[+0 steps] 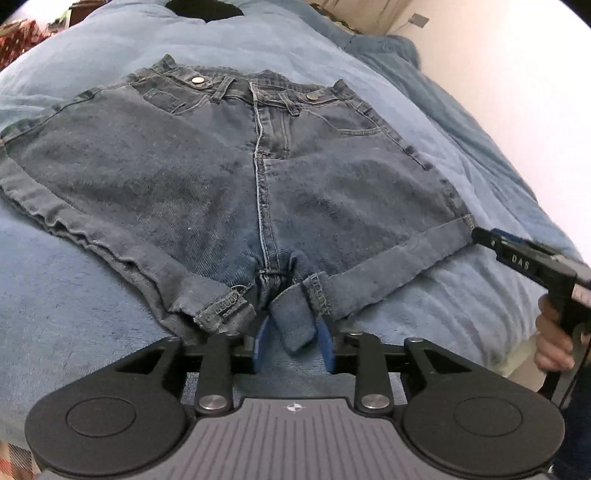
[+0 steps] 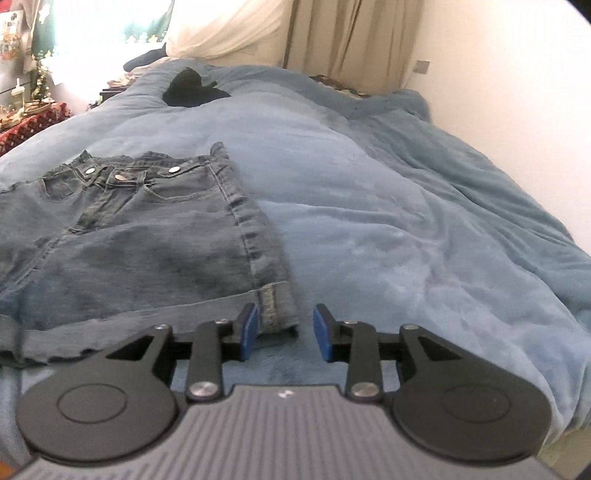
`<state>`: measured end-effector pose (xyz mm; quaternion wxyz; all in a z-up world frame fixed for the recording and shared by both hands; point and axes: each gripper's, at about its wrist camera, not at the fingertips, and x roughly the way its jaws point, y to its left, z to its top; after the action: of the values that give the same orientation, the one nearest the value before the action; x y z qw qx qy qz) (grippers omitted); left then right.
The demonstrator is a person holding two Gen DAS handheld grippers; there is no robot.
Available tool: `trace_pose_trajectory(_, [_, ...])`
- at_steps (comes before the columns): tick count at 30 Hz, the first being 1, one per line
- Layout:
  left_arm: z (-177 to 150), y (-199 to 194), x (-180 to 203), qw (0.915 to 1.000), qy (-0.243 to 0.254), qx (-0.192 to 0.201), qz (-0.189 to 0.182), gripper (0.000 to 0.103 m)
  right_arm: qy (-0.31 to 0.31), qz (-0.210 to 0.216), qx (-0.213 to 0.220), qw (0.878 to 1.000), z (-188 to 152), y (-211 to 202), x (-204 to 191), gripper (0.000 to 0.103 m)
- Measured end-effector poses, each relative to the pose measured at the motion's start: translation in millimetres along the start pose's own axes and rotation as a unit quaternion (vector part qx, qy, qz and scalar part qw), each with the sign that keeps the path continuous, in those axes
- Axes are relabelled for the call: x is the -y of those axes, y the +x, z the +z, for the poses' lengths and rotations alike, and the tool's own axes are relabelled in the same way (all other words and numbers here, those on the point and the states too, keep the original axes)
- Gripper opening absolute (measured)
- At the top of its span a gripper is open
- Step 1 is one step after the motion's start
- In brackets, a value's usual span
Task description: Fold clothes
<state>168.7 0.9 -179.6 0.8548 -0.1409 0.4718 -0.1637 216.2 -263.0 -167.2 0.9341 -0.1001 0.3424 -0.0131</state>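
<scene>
Blue denim shorts (image 1: 184, 177) lie flat and face up on a blue blanket (image 1: 74, 314), with the waistband far and the rolled cuffs near. My left gripper (image 1: 294, 326) is at the crotch. Its blue pads stand apart, and a small denim flap (image 1: 295, 328) lies loosely between them. In the right wrist view the shorts (image 2: 129, 240) fill the left half. My right gripper (image 2: 284, 314) is open at the right leg's cuff corner (image 2: 275, 310), which sits between the fingers near the left pad (image 2: 248, 330). The right gripper (image 1: 517, 258) also shows in the left wrist view, held by a hand (image 1: 550, 339).
The blanket (image 2: 406, 240) covers a bed that runs to a white wall (image 2: 517, 92) on the right. A black garment (image 2: 192, 90) lies at the far end. Curtains (image 2: 351, 33) hang behind it. A red patterned cloth with clutter (image 2: 29, 125) is at the far left.
</scene>
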Motion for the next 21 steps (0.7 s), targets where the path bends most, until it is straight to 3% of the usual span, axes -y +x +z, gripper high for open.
trace_pose_trajectory(6, [-1.8, 9.9, 2.8, 1.0, 0.004, -0.005, 0.002, 0.042, -0.005, 0.018, -0.009, 1.0, 1.5, 19.6, 5.3, 0.037])
trace_pose_trajectory(8, [-1.4, 13.1, 0.9, 0.9999, -0.004, -0.011, 0.0, 0.042, -0.002, 0.031, -0.012, 0.999, 1.6, 21.9, 7.1, 0.022])
trace_pose_trajectory(9, [-1.2, 13.6, 0.3, 0.9999, -0.007, -0.011, 0.0, 0.04, -0.003, 0.039, -0.014, 0.999, 2.2, 22.5, 6.3, 0.02])
trace_pose_trajectory(10, [-1.0, 14.1, -0.2, 0.9999, -0.009, -0.011, -0.001, 0.037, -0.005, 0.039, -0.013, 0.999, 1.6, 21.9, 5.2, 0.018])
trace_pose_trajectory(11, [-0.6, 14.6, 0.1, 0.9999, -0.01, -0.013, 0.0, 0.021, -0.01, 0.035, -0.012, 0.999, 1.1, 21.1, 3.1, 0.014])
trace_pose_trajectory(12, [-0.2, 15.1, 0.4, 0.9998, -0.012, -0.015, 0.002, 0.014, -0.015, 0.031, -0.01, 0.999, 0.6, 20.3, 1.0, 0.013])
trace_pose_trajectory(21, [-9.9, -10.4, 22.3, 0.9993, 0.034, 0.016, 0.008, 0.01, 0.009, 0.008, -0.006, 1.0, 6.2, -1.5, 7.9, 0.003])
